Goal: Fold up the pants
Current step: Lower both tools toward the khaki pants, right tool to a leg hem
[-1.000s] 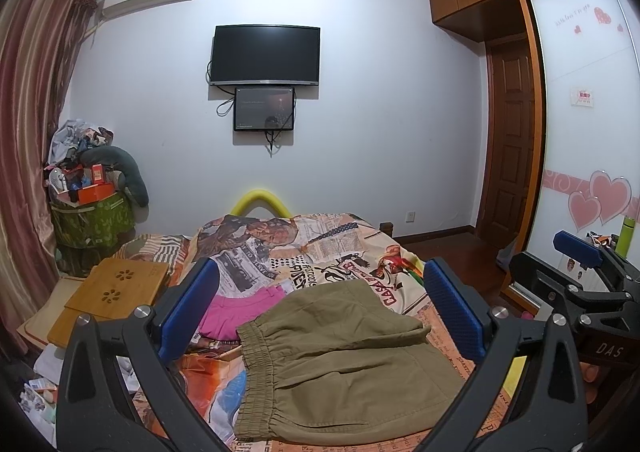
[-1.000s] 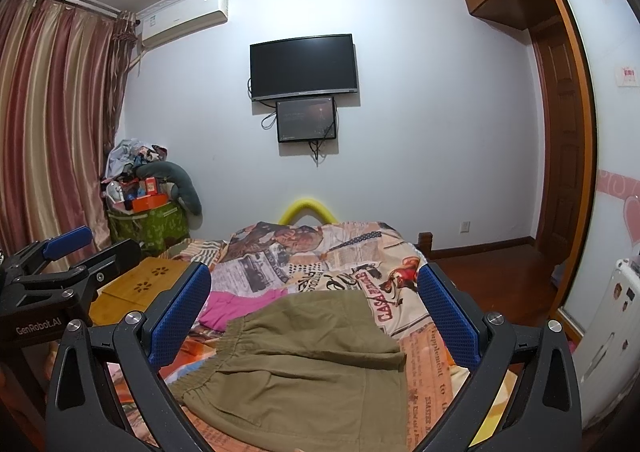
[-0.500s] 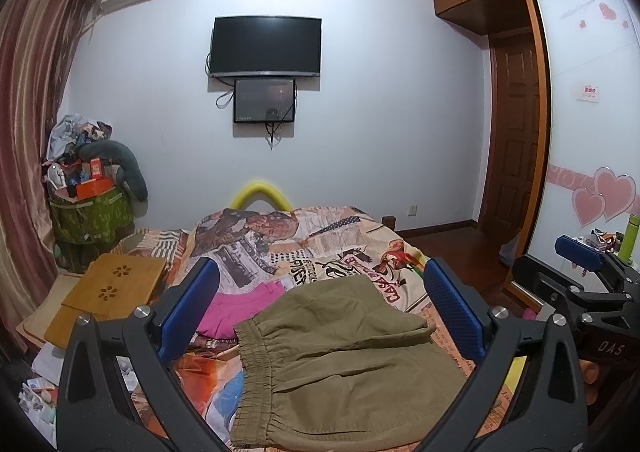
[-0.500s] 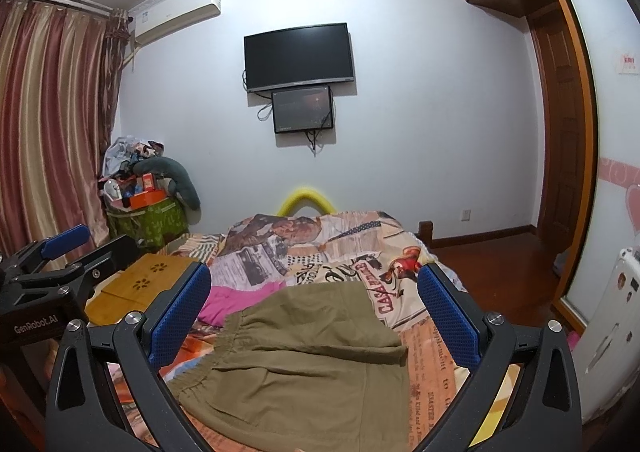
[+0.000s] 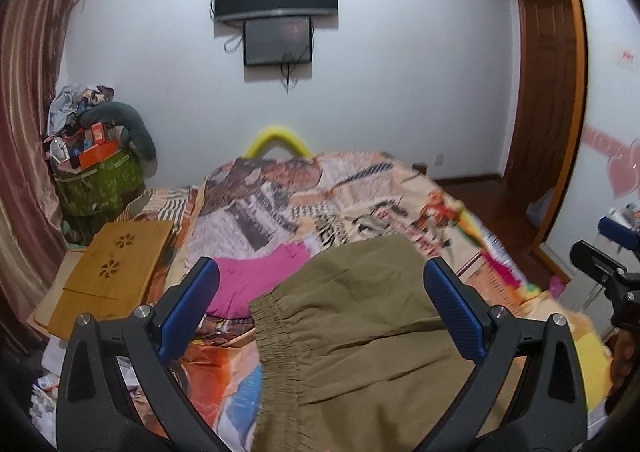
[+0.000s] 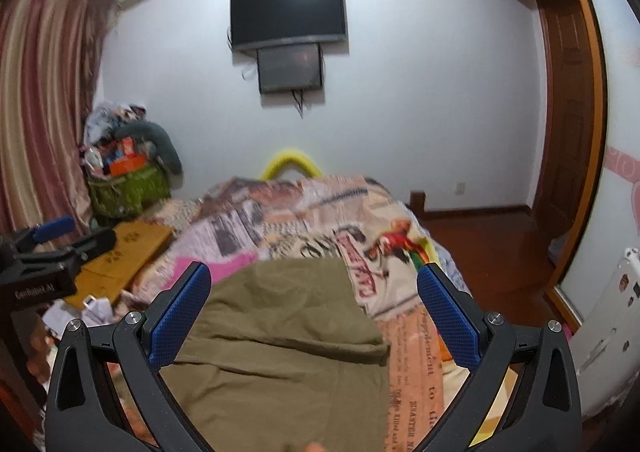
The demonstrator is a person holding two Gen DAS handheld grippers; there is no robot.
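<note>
Olive-green pants lie folded on the patterned bedspread, elastic waistband toward the left. They also show in the right wrist view. My left gripper is open and empty, hovering above the pants near the waistband. My right gripper is open and empty above the pants' right part. Each gripper shows at the edge of the other's view, the right one and the left one.
A pink garment lies on the bed left of the pants. A wooden lap tray rests at the bed's left side. A green basket piled with items stands by the curtain. A wooden door and floor are at right.
Both grippers have dipped and moved forward over the pants. Both stay open and the pants have not moved.
</note>
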